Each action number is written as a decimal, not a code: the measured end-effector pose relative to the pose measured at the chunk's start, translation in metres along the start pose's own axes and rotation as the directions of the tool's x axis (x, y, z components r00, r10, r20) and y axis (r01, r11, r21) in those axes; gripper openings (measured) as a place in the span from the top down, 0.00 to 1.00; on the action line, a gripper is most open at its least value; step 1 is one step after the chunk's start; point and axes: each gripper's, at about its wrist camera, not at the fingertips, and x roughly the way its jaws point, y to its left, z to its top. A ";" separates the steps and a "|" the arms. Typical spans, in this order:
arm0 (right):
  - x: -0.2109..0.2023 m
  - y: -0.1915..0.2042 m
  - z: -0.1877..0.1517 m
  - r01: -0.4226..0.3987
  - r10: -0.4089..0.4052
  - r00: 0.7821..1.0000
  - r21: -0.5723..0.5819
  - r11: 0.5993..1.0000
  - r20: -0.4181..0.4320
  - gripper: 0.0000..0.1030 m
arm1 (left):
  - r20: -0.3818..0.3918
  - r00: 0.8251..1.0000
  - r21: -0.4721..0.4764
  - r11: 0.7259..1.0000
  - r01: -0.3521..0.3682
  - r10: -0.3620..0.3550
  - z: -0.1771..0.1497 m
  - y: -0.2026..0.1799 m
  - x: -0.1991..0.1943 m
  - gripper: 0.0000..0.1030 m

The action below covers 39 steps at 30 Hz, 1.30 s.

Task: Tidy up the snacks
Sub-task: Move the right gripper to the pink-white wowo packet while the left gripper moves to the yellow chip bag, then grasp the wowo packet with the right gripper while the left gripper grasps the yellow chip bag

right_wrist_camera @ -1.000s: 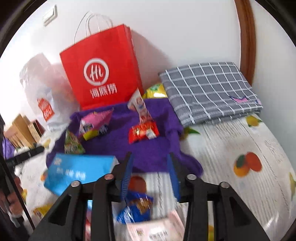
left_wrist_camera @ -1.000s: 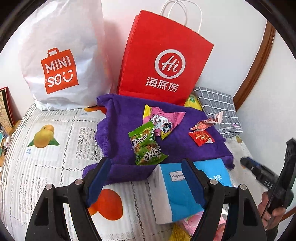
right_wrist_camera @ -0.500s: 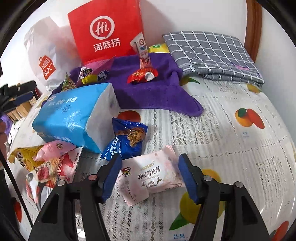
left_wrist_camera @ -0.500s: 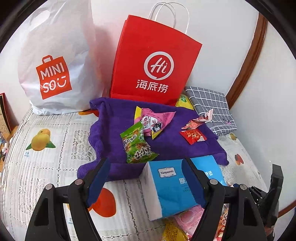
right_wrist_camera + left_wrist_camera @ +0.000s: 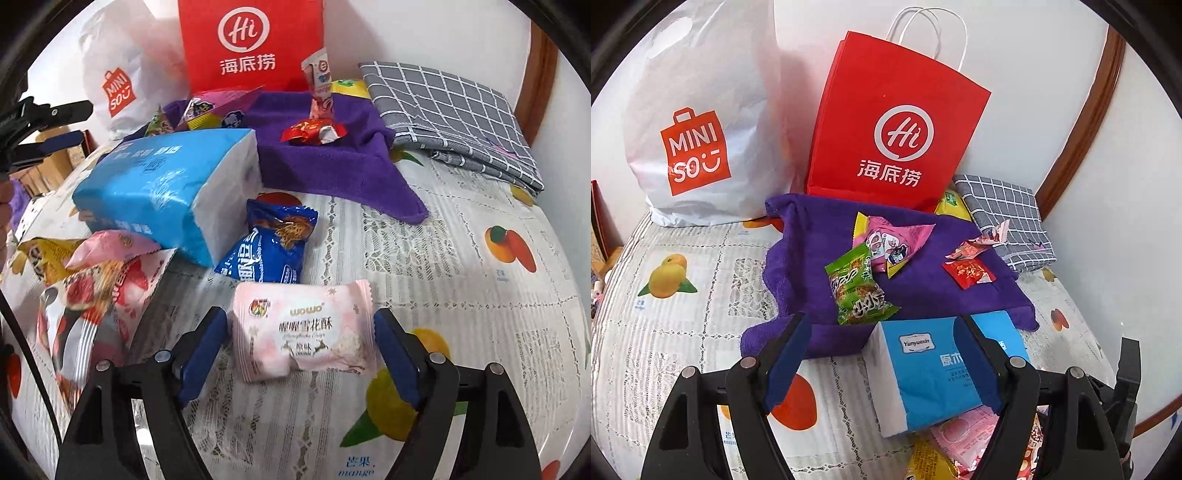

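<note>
Left wrist view, left to right: fruit-print tablecloth [image 5: 676,332] is bare across the whole left third, the widest free lane. White MINISO bag [image 5: 701,122] stands upper left against the wall, red paper bag [image 5: 897,136] printed "Hi 海底捞" just right of it. Purple towel [image 5: 923,288] sits mid-frame with a green snack pack [image 5: 857,288], a pink pack [image 5: 890,240] and a small red pack [image 5: 969,273] on it. Grey checked cloth [image 5: 1008,218] is at the right by the wood trim. Left gripper [image 5: 882,354] has its jaws apart, nothing between the pads; the blue tissue pack [image 5: 923,373] labelled "Yunyuexin" lies past them, behind the right finger.

Right wrist view: a heap of packs crowds the left edge, tight there. Tissue pack [image 5: 166,192] upper left, blue snack bag [image 5: 273,247] touching its white end. Right gripper [image 5: 299,350] jaws are opening; the pale pink "wowo 雪花酥" pack [image 5: 303,332] lies flat on the cloth between the pads, gaps on both sides, not clamped. Right half of the cloth is open, with a printed "mango" at the bottom.

Only this view shows the pink pack, the blue bag and the upright sachet [image 5: 319,81] on the towel. Only the left view shows the red bag's handles.
</note>
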 end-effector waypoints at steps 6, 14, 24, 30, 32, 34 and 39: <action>-0.003 0.002 -0.002 0.011 -0.011 1.000 -0.005 1.000 0.021 0.36 | -0.007 1.000 0.018 1.000 -0.006 0.006 -0.002 -0.004 0.003 0.24; -0.015 -0.001 -0.011 0.032 -0.033 0.999 0.040 0.999 0.038 0.54 | -0.016 1.000 0.054 0.998 0.026 -0.026 -0.011 -0.016 -0.003 0.24; -0.042 -0.007 -0.030 0.001 -0.019 0.993 0.157 0.988 0.112 0.54 | -0.113 0.986 0.075 0.988 0.133 -0.124 -0.064 -0.020 -0.024 0.24; -0.050 -0.002 -0.036 -0.010 -0.013 0.992 0.173 0.985 0.129 0.54 | -0.176 0.980 0.128 0.985 0.117 -0.093 -0.100 -0.027 -0.014 0.26; -0.053 -0.002 -0.038 -0.021 -0.004 0.991 0.184 0.983 0.131 0.54 | -0.173 0.981 0.143 0.983 0.111 -0.085 -0.106 -0.030 -0.012 0.34; -0.056 -0.003 -0.039 -0.025 -0.002 0.990 0.188 0.982 0.139 0.54 | -0.185 0.982 0.166 0.984 0.071 -0.040 -0.110 -0.032 -0.007 0.55; -0.071 -0.005 -0.040 -0.023 -0.010 0.985 0.191 0.981 0.171 0.54 | -0.167 0.985 0.157 0.986 0.064 -0.038 -0.115 -0.025 -0.014 0.61</action>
